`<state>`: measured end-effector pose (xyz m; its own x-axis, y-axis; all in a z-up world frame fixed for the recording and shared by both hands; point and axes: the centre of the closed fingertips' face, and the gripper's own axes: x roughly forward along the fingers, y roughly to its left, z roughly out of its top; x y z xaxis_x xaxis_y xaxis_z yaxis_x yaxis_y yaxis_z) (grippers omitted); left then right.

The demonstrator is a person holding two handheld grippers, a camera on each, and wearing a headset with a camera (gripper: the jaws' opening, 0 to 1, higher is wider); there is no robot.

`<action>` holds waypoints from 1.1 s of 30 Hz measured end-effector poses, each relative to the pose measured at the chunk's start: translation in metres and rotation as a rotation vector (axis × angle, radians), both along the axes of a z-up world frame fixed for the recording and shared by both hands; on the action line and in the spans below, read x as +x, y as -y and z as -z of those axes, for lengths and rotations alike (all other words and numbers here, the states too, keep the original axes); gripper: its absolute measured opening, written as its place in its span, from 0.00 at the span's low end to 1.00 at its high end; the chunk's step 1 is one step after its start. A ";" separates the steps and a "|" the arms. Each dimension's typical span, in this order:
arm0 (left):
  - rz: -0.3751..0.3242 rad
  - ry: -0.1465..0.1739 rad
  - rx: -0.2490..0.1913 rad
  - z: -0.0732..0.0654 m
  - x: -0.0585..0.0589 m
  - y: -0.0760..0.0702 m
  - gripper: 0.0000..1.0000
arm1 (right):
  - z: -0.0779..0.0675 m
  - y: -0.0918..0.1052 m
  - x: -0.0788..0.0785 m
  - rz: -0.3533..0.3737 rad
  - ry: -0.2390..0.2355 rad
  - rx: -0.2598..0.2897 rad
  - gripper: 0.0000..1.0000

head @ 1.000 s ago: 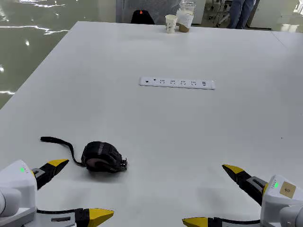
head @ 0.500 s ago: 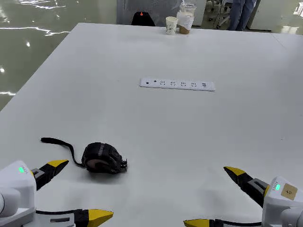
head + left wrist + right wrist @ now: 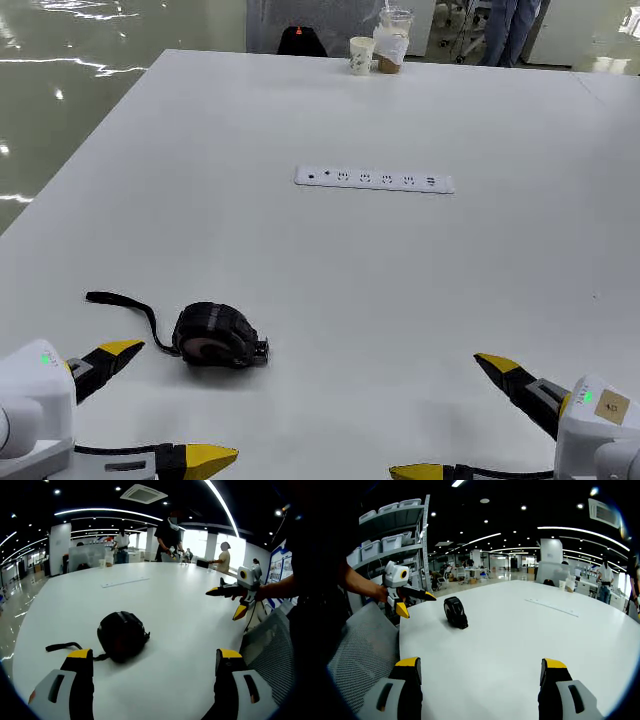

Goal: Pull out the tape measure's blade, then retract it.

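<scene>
1. The left gripper (image 3: 170, 402) hovers at the near left edge of the white table (image 3: 330, 270), its yellow-tipped jaws spread wide and holding nothing.
2. The black tape measure (image 3: 215, 335) lies on the table near left, just right of the left gripper's far jaw and not touching it. Its strap (image 3: 122, 300) trails off to the left, and its blade tip sits at the case's right end.
3. A white power strip (image 3: 374, 178) lies farther off, mid-table.
4. Cups (image 3: 361, 52) stand at the far edge.
5. The right gripper (image 3: 451, 415) hovers near right, jaws spread wide and empty, well apart from the tape measure.
</scene>
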<state>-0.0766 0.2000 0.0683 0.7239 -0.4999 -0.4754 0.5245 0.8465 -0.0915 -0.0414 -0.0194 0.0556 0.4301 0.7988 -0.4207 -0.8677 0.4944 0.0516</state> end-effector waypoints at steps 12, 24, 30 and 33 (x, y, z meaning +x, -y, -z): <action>-0.002 -0.004 -0.008 0.002 -0.001 -0.001 0.99 | 0.000 0.000 0.000 -0.002 0.001 -0.003 0.99; -0.007 0.009 -0.008 0.000 0.001 -0.003 0.99 | 0.000 0.001 0.000 0.000 0.003 -0.006 0.99; -0.004 0.010 0.002 0.001 0.002 -0.004 0.99 | 0.000 0.001 0.000 -0.002 0.004 -0.006 0.99; -0.001 0.006 0.007 0.002 0.002 -0.004 0.99 | 0.000 0.001 0.000 -0.001 0.004 -0.005 0.99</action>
<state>-0.0750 0.2043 0.0665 0.7272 -0.4960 -0.4746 0.5246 0.8474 -0.0818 -0.0414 -0.0202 0.0559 0.4310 0.7970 -0.4232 -0.8683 0.4940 0.0460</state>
